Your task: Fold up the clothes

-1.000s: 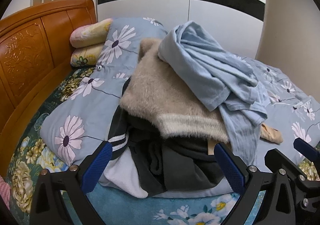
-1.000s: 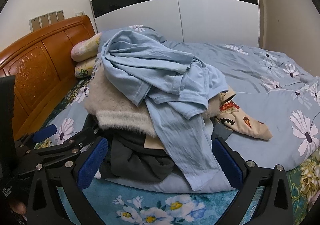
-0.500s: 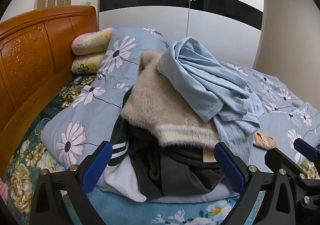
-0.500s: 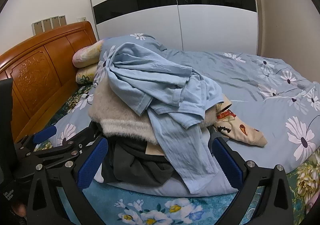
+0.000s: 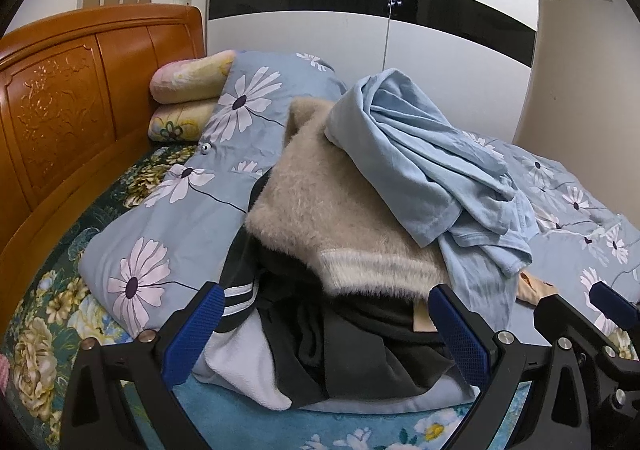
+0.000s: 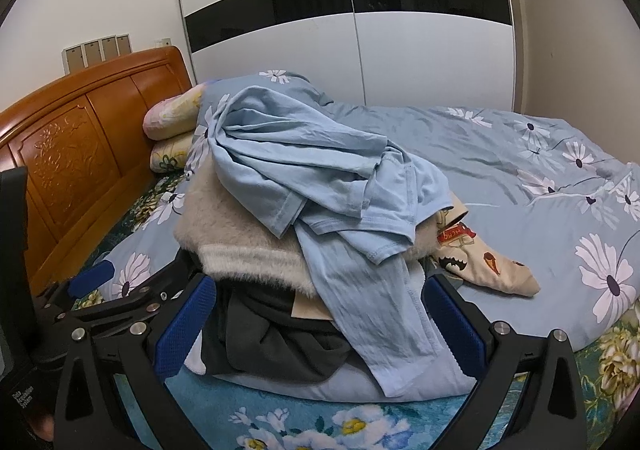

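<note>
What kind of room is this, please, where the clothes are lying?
Most likely a home bedroom. A bed with a carved wooden headboard and stacked pillows fills the view, a daisy-print duvet covers it, and a tall white wardrobe with sliding doors stands behind. The clothes pile lies on the bed.

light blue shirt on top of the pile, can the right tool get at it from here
Probably yes: the light blue shirt lies uppermost on the pile with nothing over it, and the right tool is open and empty in front of it.

Bright ceiling light, fisheye-warped edges
</note>
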`<action>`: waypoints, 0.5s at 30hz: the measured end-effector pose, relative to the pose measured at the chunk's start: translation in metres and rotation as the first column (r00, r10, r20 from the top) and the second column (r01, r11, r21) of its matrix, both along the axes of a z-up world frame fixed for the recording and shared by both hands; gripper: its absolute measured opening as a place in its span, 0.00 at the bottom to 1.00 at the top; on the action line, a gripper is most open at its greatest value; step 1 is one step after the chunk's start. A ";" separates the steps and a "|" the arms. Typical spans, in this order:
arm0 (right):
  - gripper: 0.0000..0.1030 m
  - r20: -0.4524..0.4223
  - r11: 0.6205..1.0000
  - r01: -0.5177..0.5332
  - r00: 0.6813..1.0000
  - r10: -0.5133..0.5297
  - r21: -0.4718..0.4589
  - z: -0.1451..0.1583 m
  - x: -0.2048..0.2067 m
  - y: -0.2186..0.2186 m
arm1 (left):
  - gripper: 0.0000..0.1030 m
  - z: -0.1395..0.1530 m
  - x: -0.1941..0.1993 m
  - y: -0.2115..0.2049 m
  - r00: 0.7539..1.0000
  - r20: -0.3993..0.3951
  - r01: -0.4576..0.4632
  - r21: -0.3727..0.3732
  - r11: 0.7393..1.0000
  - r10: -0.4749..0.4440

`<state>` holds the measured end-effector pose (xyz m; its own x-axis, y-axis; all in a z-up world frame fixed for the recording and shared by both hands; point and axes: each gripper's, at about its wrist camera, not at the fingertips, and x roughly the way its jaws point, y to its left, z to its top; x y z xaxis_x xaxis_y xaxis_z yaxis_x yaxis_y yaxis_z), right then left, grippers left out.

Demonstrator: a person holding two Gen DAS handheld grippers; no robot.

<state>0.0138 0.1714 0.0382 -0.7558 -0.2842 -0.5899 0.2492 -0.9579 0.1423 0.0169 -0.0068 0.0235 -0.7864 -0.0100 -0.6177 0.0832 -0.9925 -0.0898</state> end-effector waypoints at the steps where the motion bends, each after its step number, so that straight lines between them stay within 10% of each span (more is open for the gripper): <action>1: 1.00 0.004 1.000 -0.003 1.000 0.003 0.001 -0.001 -0.001 0.000 | 1.00 -0.001 0.000 0.001 1.000 -0.002 0.000 -0.001 1.000 0.000; 15: 1.00 0.034 0.999 -0.026 0.999 0.025 0.025 -0.014 -0.017 0.003 | 1.00 -0.012 -0.013 0.008 1.000 -0.003 0.016 -0.041 0.999 -0.016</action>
<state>-0.0029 0.1749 0.0238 -0.7278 -0.2881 -0.6224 0.2692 -0.9547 0.1271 0.0044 0.0013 0.0111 -0.7887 -0.0226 -0.6144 0.0667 -0.9966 -0.0490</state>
